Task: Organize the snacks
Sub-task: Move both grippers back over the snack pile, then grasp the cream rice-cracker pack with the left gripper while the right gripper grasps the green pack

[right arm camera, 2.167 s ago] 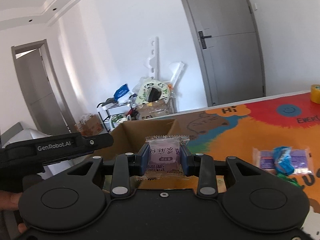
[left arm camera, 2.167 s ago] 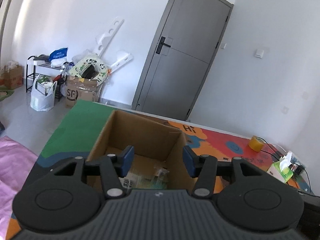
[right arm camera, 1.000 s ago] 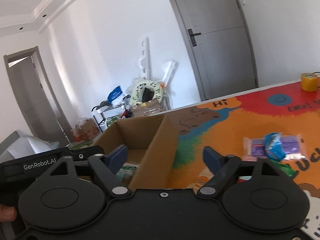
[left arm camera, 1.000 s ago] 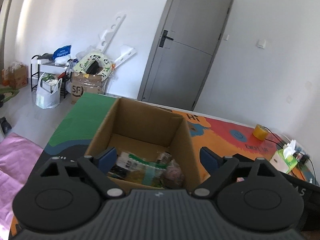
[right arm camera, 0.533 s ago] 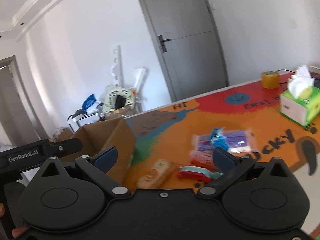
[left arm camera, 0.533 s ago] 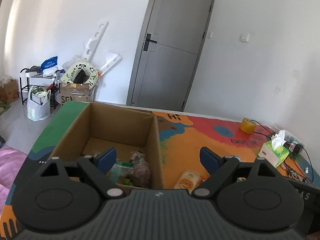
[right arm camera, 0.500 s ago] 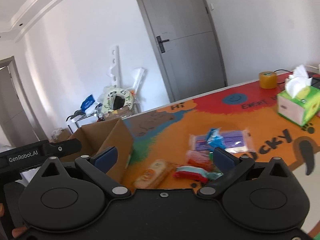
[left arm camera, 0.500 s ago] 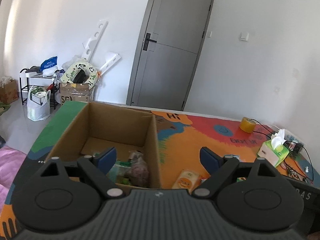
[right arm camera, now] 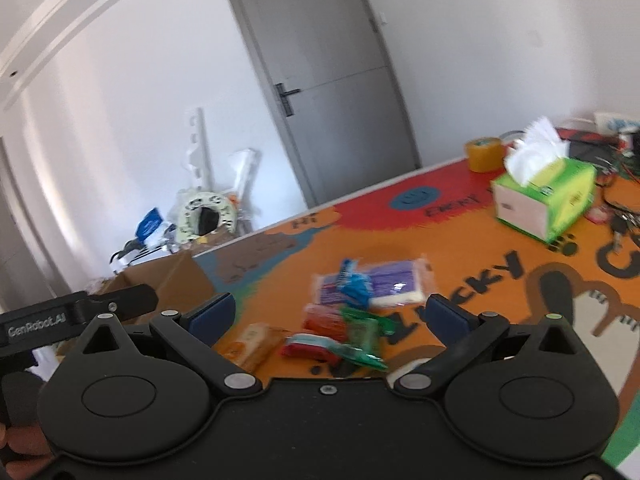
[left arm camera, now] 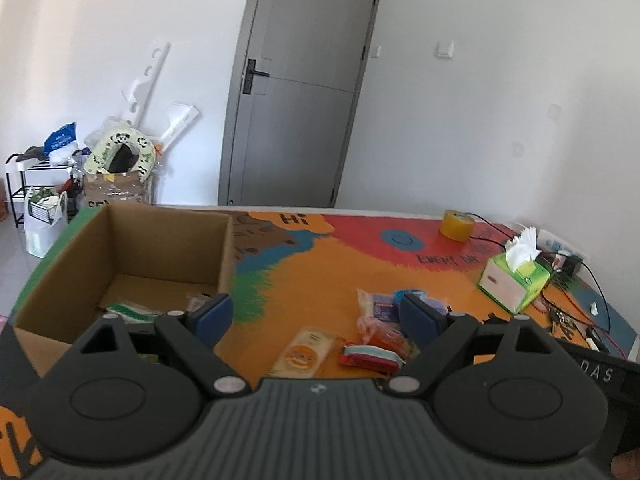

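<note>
An open cardboard box (left arm camera: 168,240) stands at the table's left with a few snack packets (left arm camera: 128,307) inside; it also shows in the right wrist view (right arm camera: 168,280). Loose snacks lie on the orange mat: a tan biscuit pack (left arm camera: 306,354), a red and white bar (left arm camera: 370,356), an orange-red packet (left arm camera: 384,334) and a purple pack (right arm camera: 384,282) with a blue wrapper (right arm camera: 354,286) on it. A green packet (right arm camera: 362,340) lies beside them. My left gripper (left arm camera: 316,314) is open and empty above the snacks. My right gripper (right arm camera: 330,316) is open and empty above the same pile.
A green tissue box (left arm camera: 514,280) and a yellow tape roll (left arm camera: 456,225) stand at the far right, with cables (left arm camera: 576,296) beyond. The colourful mat (left arm camera: 328,264) covers the table. A grey door (left arm camera: 296,120) and floor clutter (left arm camera: 112,168) lie behind.
My right gripper let go of the purple packet over the box and opened. Both grippers then swung right from the box to the loose snack pile.
</note>
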The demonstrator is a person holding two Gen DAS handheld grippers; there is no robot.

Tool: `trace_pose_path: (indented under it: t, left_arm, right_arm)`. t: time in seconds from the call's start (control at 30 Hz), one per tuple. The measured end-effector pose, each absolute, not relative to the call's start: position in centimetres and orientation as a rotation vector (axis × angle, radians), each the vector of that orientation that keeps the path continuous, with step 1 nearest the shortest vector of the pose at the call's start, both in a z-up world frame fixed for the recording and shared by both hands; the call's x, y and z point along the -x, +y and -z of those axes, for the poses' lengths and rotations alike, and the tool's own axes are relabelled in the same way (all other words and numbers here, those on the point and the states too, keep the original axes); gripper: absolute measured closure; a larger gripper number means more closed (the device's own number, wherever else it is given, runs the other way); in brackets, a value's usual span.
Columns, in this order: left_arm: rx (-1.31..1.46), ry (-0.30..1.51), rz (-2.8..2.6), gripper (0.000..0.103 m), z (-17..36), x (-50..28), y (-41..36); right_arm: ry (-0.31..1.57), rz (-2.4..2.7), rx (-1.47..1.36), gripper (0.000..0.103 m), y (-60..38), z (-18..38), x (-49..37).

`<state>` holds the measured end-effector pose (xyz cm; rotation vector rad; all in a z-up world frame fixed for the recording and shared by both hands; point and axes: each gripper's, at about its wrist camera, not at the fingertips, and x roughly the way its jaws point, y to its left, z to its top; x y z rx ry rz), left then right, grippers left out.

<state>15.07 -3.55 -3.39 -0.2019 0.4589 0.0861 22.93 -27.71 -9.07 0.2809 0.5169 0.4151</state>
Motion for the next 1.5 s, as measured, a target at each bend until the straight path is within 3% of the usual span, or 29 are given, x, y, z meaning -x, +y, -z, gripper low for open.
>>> trace_pose_path:
  t: [0.37,0.73,0.9,1.07,1.33,1.47,1.5]
  left_arm:
    - [0.176,0.508,-0.058,0.016,5.5,-17.6,-5.5]
    - [0.135,0.550,-0.083,0.020,7.5,-20.1,-6.8]
    - [0.130,0.583,-0.073,0.028,8.6,-21.1,-7.2]
    - [0.145,0.634,-0.120,0.035,10.2,-22.5,-6.6]
    - [0.158,0.649,-0.162,0.038,11.7,-23.6,-5.7]
    - [0.184,0.703,-0.167,0.040,12.5,-23.9,-5.1]
    - [0.176,0.692,-0.166,0.042,12.6,-23.7,-5.2]
  right_arm:
    - [0.564,-0.417,-0.291,0.001,-28.8,11.7,-24.5]
    - [0.643,-0.460,-0.320,0.027,-27.6,14.0,-27.0]
    - [0.670,-0.487,-0.351,0.041,-27.5,14.9,-28.1]
    - [0.699,-0.502,-0.360,0.047,-26.9,15.7,-29.1]
    - [0.714,-0.507,-0.318,0.048,-25.0,15.9,-30.2]
    - [0.707,-0.499,-0.303,0.058,-24.6,16.0,-30.1]
    - [0.705,-0.493,-0.302,0.064,-24.7,16.0,-29.9]
